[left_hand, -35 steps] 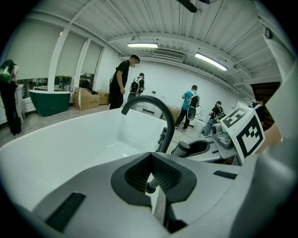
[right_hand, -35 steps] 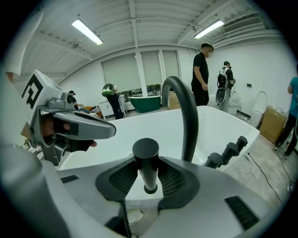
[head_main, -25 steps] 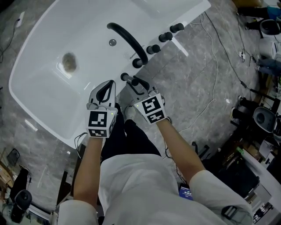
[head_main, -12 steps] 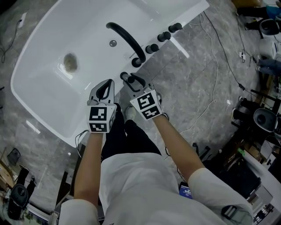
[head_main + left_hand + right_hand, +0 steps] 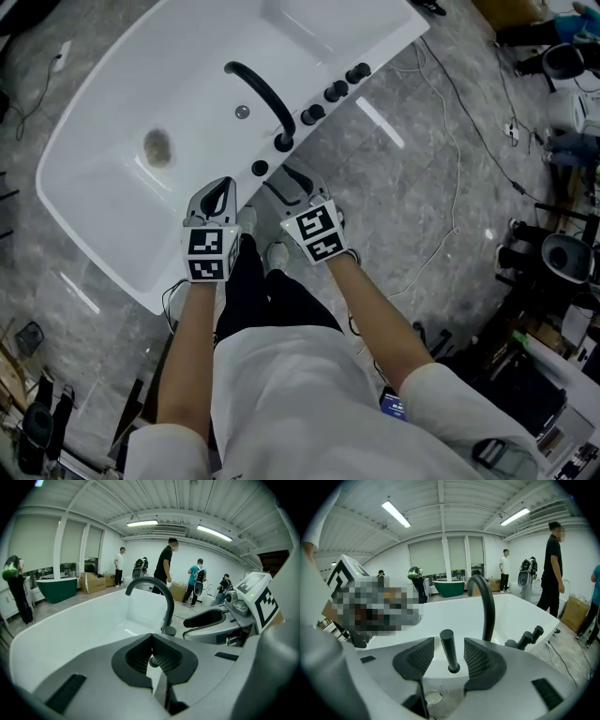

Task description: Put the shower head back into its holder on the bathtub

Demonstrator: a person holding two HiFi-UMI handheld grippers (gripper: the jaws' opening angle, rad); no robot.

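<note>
The black stick-shaped shower head (image 5: 448,651) stands upright in its holder on the white bathtub's rim (image 5: 103,234) and shows as a dark dot (image 5: 260,169) in the head view. My right gripper (image 5: 449,642) is around it with its jaws opening. Both pads stand clear of the shower head, which sits in the gap between them. In the head view that right gripper (image 5: 286,184) is just right of the holder. My left gripper (image 5: 218,195) hovers over the tub's edge beside it. Its left gripper (image 5: 150,637) tips meet, shut on nothing.
A black arched spout (image 5: 262,94) and three black knobs (image 5: 333,91) line the tub's edge beyond the holder. Cables (image 5: 450,187) trail over the grey stone floor, with equipment (image 5: 553,253) at the right. Several people (image 5: 164,571) stand far off.
The right gripper's jaws have come off the shower head and drawn back toward me, leaving it standing in the holder. The left gripper has barely moved.
</note>
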